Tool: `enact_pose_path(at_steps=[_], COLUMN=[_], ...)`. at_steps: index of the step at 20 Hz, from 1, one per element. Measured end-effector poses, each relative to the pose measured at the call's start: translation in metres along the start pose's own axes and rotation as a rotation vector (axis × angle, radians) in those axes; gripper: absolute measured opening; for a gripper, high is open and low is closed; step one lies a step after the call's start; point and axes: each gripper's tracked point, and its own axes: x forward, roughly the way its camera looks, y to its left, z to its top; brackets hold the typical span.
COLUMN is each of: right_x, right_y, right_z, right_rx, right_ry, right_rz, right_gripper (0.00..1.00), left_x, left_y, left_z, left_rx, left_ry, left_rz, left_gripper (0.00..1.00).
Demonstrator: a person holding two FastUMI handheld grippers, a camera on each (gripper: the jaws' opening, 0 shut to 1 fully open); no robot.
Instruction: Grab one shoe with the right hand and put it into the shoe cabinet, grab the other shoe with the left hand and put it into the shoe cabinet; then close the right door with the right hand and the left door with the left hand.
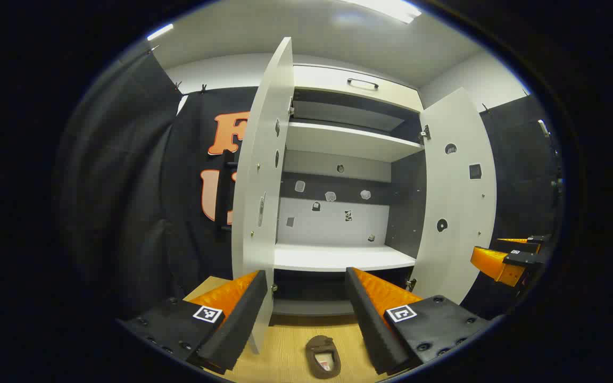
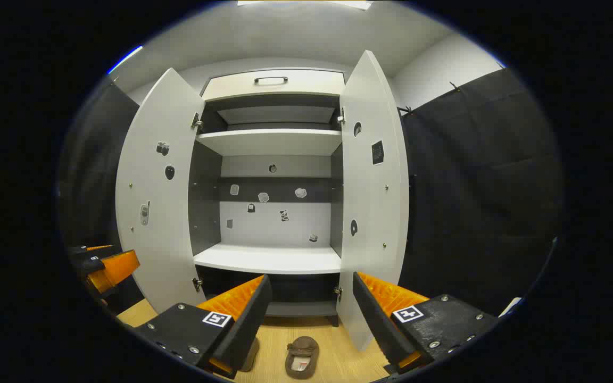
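We're standing square in front of the shoe cabinet (image 2: 272, 175), and both doors are swung wide: the left door (image 2: 152, 197) and the right door (image 2: 373, 202) fan outward, so the white shelf (image 2: 269, 259) inside is fully exposed and bare, ready to take a shoe. That open stance makes sense, since nothing has gone in yet and the doors come last.

Down on the wooden floor (image 2: 338, 361), just in front of the cabinet's base, sits a brown shoe (image 2: 301, 356), toe pointing toward the cabinet. In the left gripper view we catch a brown shoe (image 1: 323, 356) low between our own fingers. Tucked beside the right tool's left finger there's a sliver of something that may be the second shoe; we can't tell for sure.

The right hand-held gripper (image 2: 309, 314) hangs above the floor with its jaws spread wide and nothing between them, lined up over the shoe, which reads as the setup for the first grab. The left hand-held gripper (image 1: 306, 314) is equally wide and empty, held level facing the shelf, waiting its turn. Each tool also peeks into the other's view at the edge.

By our reckoning we're at the very start: the right side needs to dip down and straddle that shoe.
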Motion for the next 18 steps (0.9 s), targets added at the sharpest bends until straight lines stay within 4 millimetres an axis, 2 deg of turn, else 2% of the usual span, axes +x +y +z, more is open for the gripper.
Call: enact_pose_path(at_steps=[1, 12, 14, 15, 16, 18], right_x=[0.000, 0.005, 0.008, 0.010, 0.012, 0.017], right_y=[0.000, -0.004, -0.005, -0.005, -0.006, -0.008], right_z=[-0.001, -0.018, -0.025, -0.030, -0.035, -0.051], right_rx=[-0.004, -0.006, -0.001, 0.002, 0.005, 0.008], right_ry=[0.002, 0.041, 0.056, 0.065, 0.076, 0.106], right_rz=[-0.001, -0.012, -0.015, -0.018, -0.021, -0.028], right_gripper=[0.94, 0.94, 0.94, 0.94, 0.94, 0.94], left_x=[0.000, -0.001, 0.001, 0.001, 0.002, 0.003], left_y=[0.000, 0.004, 0.004, 0.003, 0.003, 0.003], left_z=[0.000, -0.001, -0.001, -0.002, -0.003, -0.004], left_rx=[-0.001, 0.017, 0.022, 0.024, 0.025, 0.022], left_ry=[0.000, -0.002, -0.003, -0.001, 0.001, 0.005], left_rz=[0.001, 0.018, 0.017, 0.015, 0.015, 0.013], left_gripper=[0.96, 0.96, 0.96, 0.93, 0.96, 0.96])
